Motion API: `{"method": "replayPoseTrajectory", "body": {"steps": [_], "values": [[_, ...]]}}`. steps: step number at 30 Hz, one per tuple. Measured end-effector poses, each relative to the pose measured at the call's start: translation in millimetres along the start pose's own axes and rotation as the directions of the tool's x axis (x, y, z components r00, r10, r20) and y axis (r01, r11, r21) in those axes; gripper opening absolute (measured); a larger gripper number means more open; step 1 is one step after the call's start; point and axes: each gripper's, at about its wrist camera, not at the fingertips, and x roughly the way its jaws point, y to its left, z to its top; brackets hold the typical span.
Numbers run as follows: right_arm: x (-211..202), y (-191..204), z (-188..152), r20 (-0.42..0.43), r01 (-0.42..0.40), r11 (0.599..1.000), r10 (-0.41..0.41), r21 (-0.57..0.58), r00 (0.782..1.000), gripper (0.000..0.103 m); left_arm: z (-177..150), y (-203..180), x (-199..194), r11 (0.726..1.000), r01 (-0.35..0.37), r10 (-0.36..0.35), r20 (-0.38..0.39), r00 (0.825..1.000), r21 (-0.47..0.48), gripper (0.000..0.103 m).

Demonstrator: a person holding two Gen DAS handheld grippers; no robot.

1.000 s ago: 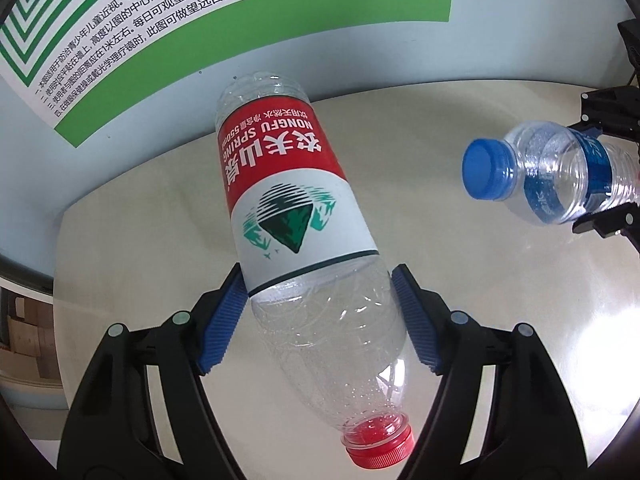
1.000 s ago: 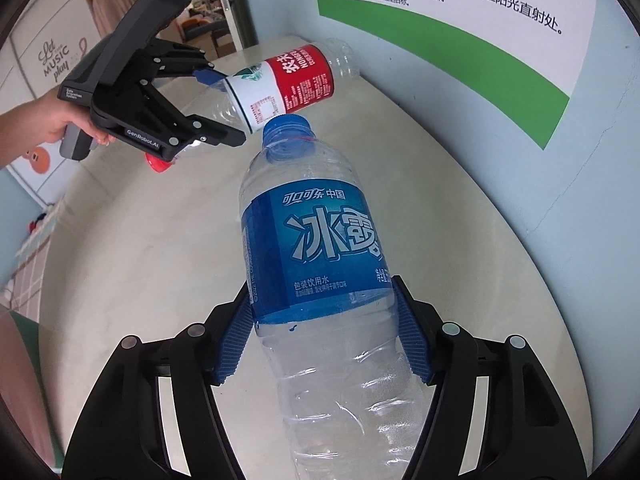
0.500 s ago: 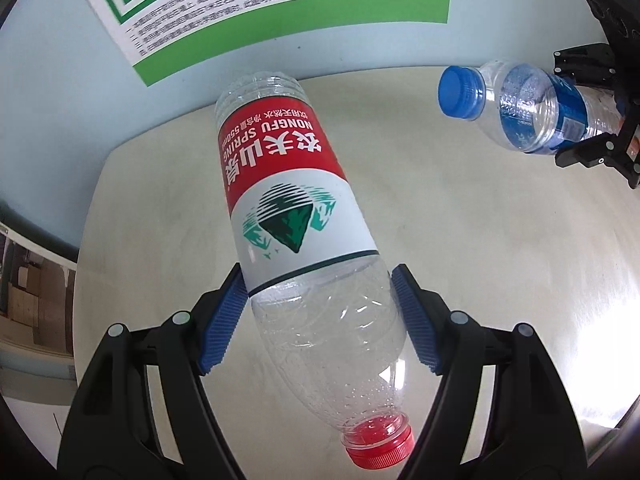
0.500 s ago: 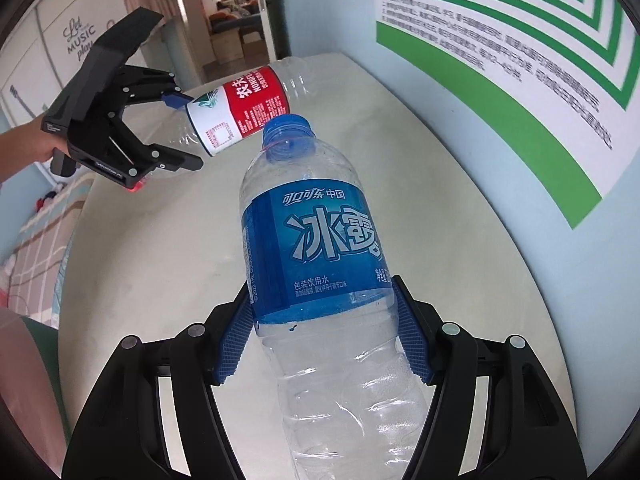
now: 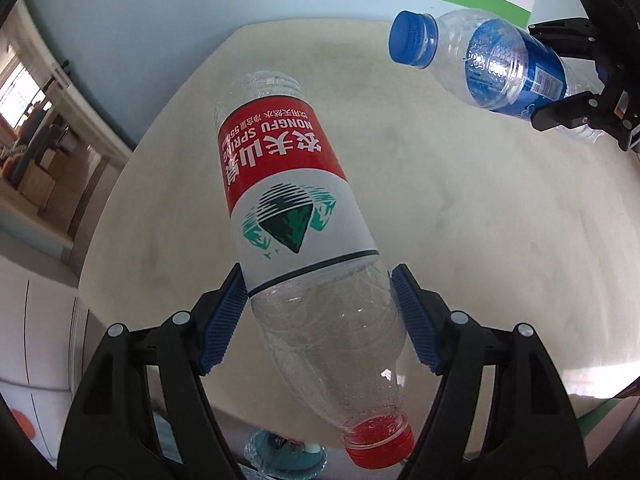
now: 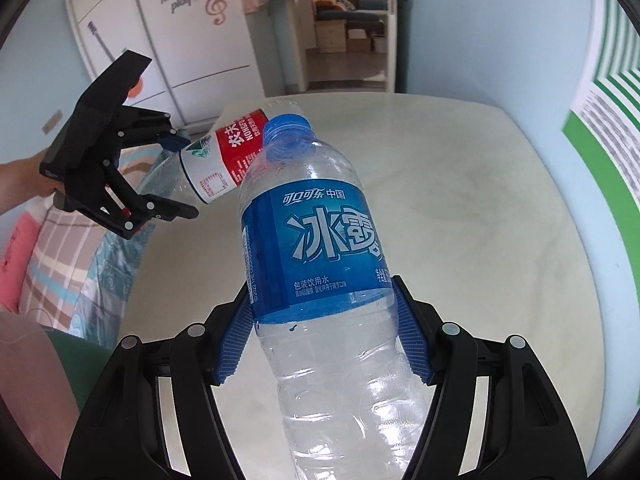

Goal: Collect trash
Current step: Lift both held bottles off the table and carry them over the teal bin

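My left gripper point(image 5: 318, 312) is shut on an empty red-label bottle point(image 5: 288, 200), red cap toward the camera, base pointing away, held above the beige table point(image 5: 460, 208). My right gripper point(image 6: 324, 330) is shut on an empty blue-label bottle point(image 6: 320, 248), blue cap pointing away, also held in the air. In the left wrist view the blue-label bottle point(image 5: 500, 64) and right gripper show at upper right. In the right wrist view the left gripper point(image 6: 180, 176) holds the red-label bottle point(image 6: 228, 156) at left, near the table's left edge.
A light blue wall with a green-and-white poster point(image 6: 600, 120) borders the table. A bed with a plaid cover point(image 6: 60, 264) lies past the table's left edge. A white wardrobe point(image 6: 160, 40) and an open doorway point(image 6: 344, 20) stand behind. A bag-like thing point(image 5: 280, 456) shows below the table edge.
Both grippers have swung left with their bottles. The poster has slid off to the right, and the room, bed and table's left edge have come into view.
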Motion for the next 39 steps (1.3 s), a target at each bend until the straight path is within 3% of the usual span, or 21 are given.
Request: {"method": "replayPoseTrajectory", "body": {"steps": [5, 9, 14, 21, 28, 34, 39], "values": [[52, 68, 51, -0.043, -0.110, 0.988, 0.106, -0.112, 0.993, 0.066, -65, 57, -19, 0.988, -0.054, 0.052, -0.020, 0.998, -0.142, 0.071], [93, 124, 92, -0.083, -0.196, 0.960, 0.183, -0.199, 0.980, 0.066, -124, 103, -31, 0.961, -0.096, 0.084, -0.056, 0.995, -0.259, 0.071], [147, 194, 142, -0.139, -0.309, 0.908, 0.279, -0.283, 0.950, 0.066, -195, 143, -38, 0.914, -0.141, 0.106, -0.110, 0.988, -0.380, 0.071], [225, 298, 184, -0.232, -0.437, 0.832, 0.376, -0.342, 0.897, 0.066, -283, 179, -37, 0.822, -0.192, 0.102, -0.193, 0.976, -0.536, 0.071], [298, 377, 194, -0.323, -0.521, 0.784, 0.423, -0.338, 0.846, 0.066, -382, 190, -32, 0.729, -0.197, 0.048, -0.238, 0.970, -0.655, 0.071], [372, 431, 164, -0.439, -0.564, 0.769, 0.414, -0.300, 0.798, 0.066, -441, 193, 3, 0.671, -0.197, -0.006, -0.271, 0.962, -0.715, 0.071], [432, 456, 130, -0.520, -0.572, 0.781, 0.390, -0.250, 0.760, 0.066, -488, 191, 53, 0.614, -0.199, -0.062, -0.298, 0.953, -0.764, 0.071]]}}
